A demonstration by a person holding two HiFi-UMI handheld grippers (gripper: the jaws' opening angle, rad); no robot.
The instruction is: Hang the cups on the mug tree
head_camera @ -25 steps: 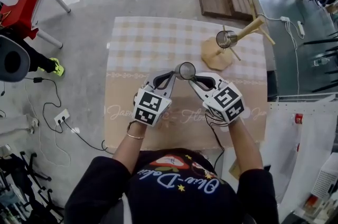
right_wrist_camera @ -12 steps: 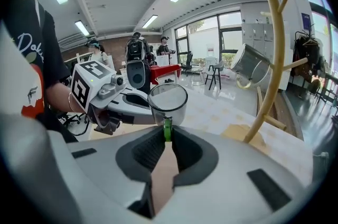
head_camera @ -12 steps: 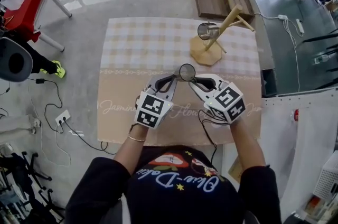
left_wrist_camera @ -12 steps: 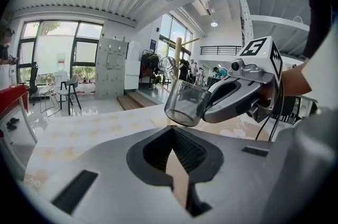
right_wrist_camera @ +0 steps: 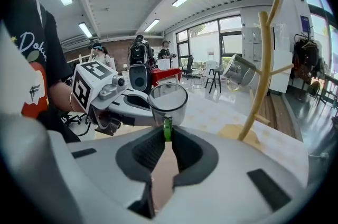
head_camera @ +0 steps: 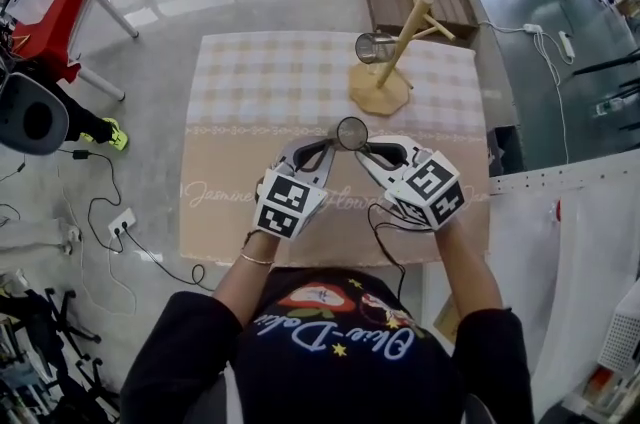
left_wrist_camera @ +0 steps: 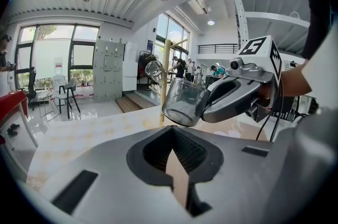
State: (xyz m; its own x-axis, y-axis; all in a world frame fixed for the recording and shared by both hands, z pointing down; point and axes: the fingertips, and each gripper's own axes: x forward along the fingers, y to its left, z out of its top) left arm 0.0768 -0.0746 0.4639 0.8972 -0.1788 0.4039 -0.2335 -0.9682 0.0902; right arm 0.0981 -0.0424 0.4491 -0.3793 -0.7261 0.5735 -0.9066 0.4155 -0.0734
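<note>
**Carry step: glass cup in the right claw, peg not yet reached**

Carry is the step in hand, as I judge it; my right gripper (right_wrist_camera: 166, 136) is clenched on the green handle (right_wrist_camera: 167, 128) of a clear glass cup (right_wrist_camera: 168, 100), held in the air above the checked tablecloth (head_camera: 260, 82) and well short of the wooden mug tree (head_camera: 385, 62); a hung cup (head_camera: 372, 47) already sits on one peg. My left gripper (left_wrist_camera: 171, 133) has its jaws together on nothing; the carried cup is just ahead of them, untouched.

Next move, I reckon: reach forward and to the right toward a bare peg (head_camera: 440, 31), turn the cup so the handle's loop faces the peg tip, thread it on, then release; glass on a slim dowel wants a slow hand, and the tree's base might shift if knocked.

Only the right gripper view shows the green handle pinched between the jaws; the head view does not show it. The left gripper view gives the cup from the side, tilted, and the closed, empty jaws; the head view alone gives the layout: cup between both grippers, tree at the table's far right.
</note>
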